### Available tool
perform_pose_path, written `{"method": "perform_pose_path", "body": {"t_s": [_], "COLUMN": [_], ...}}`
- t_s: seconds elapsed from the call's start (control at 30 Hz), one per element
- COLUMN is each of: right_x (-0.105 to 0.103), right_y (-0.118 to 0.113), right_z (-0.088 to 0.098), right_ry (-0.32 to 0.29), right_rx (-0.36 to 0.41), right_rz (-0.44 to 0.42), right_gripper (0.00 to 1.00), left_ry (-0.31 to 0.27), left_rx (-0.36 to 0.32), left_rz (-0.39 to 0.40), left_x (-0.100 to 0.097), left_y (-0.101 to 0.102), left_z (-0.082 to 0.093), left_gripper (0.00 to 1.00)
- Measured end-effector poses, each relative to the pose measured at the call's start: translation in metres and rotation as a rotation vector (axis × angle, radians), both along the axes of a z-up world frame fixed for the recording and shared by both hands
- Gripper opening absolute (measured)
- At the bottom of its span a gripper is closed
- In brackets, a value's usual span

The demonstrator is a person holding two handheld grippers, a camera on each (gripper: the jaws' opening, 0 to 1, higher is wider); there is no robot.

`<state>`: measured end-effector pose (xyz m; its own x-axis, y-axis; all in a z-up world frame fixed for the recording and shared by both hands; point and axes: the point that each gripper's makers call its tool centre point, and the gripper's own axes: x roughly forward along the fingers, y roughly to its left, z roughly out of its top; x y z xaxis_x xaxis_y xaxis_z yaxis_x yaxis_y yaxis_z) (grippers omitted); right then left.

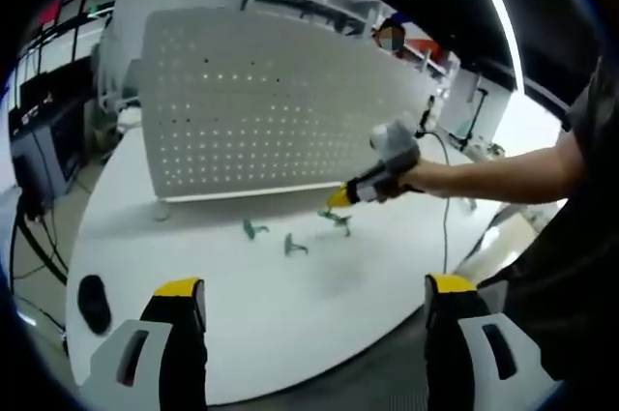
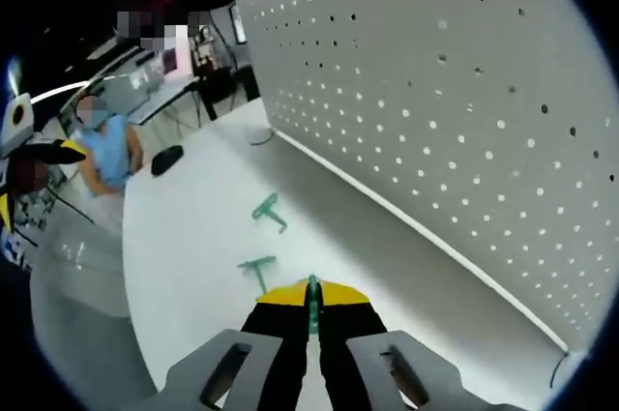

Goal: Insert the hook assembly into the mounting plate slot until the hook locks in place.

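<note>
A white perforated mounting plate (image 1: 261,106) stands upright on the white table (image 1: 242,305); it rises at the right of the right gripper view as the plate (image 2: 455,92). Two green hooks (image 1: 254,229) (image 1: 292,247) lie loose on the table before it, seen also as hooks (image 2: 268,210) (image 2: 257,267). My right gripper (image 2: 312,303) is shut on a third green hook (image 2: 311,312), held between its yellow-tipped jaws near the plate's lower edge. In the left gripper view that gripper (image 1: 340,198) hangs just above the table with the hook (image 1: 338,221) below it. My left gripper (image 1: 314,295) stands open over the table's near edge.
A black mouse-like object (image 1: 93,303) lies at the table's left edge, also seen as the dark object (image 2: 166,159). A person's arm (image 1: 503,174) reaches in from the right. A seated person (image 2: 102,150) and desks stand beyond the table. A cable (image 1: 446,208) trails across the right side.
</note>
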<state>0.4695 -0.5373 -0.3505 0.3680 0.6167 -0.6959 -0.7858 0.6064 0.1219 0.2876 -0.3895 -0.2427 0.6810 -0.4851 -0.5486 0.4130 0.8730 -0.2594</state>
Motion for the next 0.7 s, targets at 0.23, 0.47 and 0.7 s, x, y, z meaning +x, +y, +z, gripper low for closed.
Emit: {"method": "perform_pose_path", "body": {"t_s": [0.23, 0.47, 0.7], "right_x": [-0.009, -0.013, -0.025], "right_y": [-0.004, -0.008, -0.005], "right_z": [0.015, 0.042, 0.075], "right_ry": [0.028, -0.022, -0.059], "right_rx": [0.028, 0.051, 0.128], "right_rz": [-0.03, -0.04, -0.076], "right_gripper": [0.0, 0.0, 0.0], "left_ry": [-0.011, -0.028, -0.045], "left_rx": [-0.021, -0.019, -0.019], "left_rz": [0.006, 0.01, 0.006], "left_x": [0.002, 0.004, 0.008], "left_y": [-0.001, 0.0, -0.003], "left_z": [0.004, 0.01, 0.016], "left_gripper": [0.96, 0.97, 0.97]}}
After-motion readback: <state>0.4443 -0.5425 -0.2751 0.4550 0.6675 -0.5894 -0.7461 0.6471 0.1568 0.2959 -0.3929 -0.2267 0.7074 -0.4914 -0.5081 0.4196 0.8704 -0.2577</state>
